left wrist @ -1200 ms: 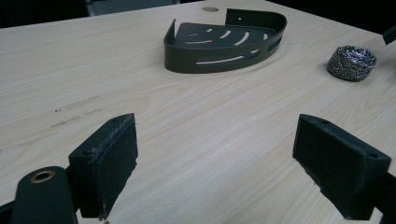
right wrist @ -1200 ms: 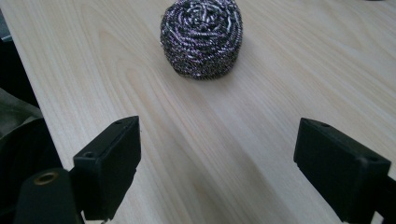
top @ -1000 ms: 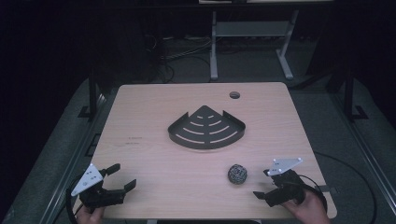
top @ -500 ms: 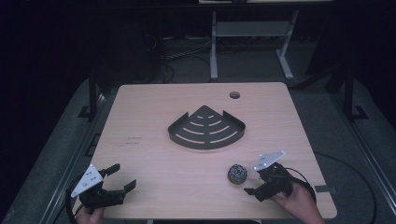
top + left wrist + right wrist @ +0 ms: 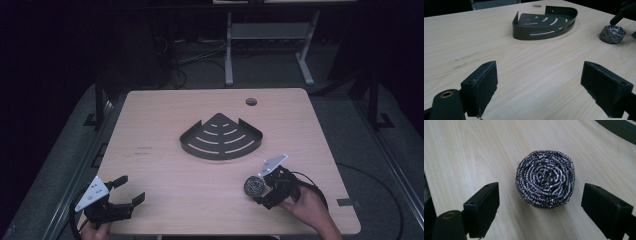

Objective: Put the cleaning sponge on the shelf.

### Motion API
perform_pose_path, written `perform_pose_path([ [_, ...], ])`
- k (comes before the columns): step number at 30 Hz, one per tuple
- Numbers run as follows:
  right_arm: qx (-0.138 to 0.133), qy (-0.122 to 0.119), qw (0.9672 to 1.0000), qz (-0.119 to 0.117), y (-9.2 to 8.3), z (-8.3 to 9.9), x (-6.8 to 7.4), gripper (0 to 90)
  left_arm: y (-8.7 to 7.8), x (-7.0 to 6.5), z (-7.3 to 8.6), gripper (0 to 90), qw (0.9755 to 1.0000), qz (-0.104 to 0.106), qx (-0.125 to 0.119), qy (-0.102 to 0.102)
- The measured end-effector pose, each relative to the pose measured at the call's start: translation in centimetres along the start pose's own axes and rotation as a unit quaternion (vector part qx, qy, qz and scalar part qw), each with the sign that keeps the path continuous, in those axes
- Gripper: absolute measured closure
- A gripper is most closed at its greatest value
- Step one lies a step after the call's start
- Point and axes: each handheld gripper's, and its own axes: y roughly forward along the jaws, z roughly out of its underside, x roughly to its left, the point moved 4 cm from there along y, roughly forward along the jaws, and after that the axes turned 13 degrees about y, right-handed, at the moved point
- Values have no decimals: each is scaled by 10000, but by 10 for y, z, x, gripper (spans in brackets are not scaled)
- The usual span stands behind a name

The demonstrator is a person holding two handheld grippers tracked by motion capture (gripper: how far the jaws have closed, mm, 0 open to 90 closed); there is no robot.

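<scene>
A round steel-wool scourer (image 5: 254, 186) (image 5: 545, 182) (image 5: 612, 34) lies on the light wooden table (image 5: 165, 135), right of centre near the front. My right gripper (image 5: 260, 187) (image 5: 541, 210) is open and points at it, a jaw on either side and a little short of it, not touching. A dark metal corner shelf basket (image 5: 221, 137) (image 5: 544, 22) with slots sits in the table's middle. Down at the front left corner, my left gripper (image 5: 131, 190) (image 5: 539, 92) is open over bare wood with nothing between its jaws.
A small round hole (image 5: 251, 102) is in the table near its far edge. Beyond the table stand a metal frame (image 5: 265, 45) and cables on a dark floor. The table edges fall off on all sides.
My right gripper has moved left and forward from the front right edge up to the scourer, which now lies between its open jaws. The left gripper has stayed still.
</scene>
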Motion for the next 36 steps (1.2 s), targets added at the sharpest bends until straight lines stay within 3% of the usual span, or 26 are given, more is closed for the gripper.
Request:
perform_pose_path([
  [13, 433, -125, 9990, 63, 19, -12, -1, 165, -1, 1, 0, 133, 10000, -10, -20, -23],
  [21, 536, -157, 9984, 116, 23, -15, -3, 211, -1, 1, 0, 132, 10000, -10, -24, -17],
  [26, 657, -212, 9975, 127, 26, -16, -2, 297, -1, 2, 0, 132, 10000, -9, -28, -35],
  [36, 671, -320, 9972, 99, 21, -21, 1, 317, -1, 2, 0, 133, 10000, -11, -54, -76],
])
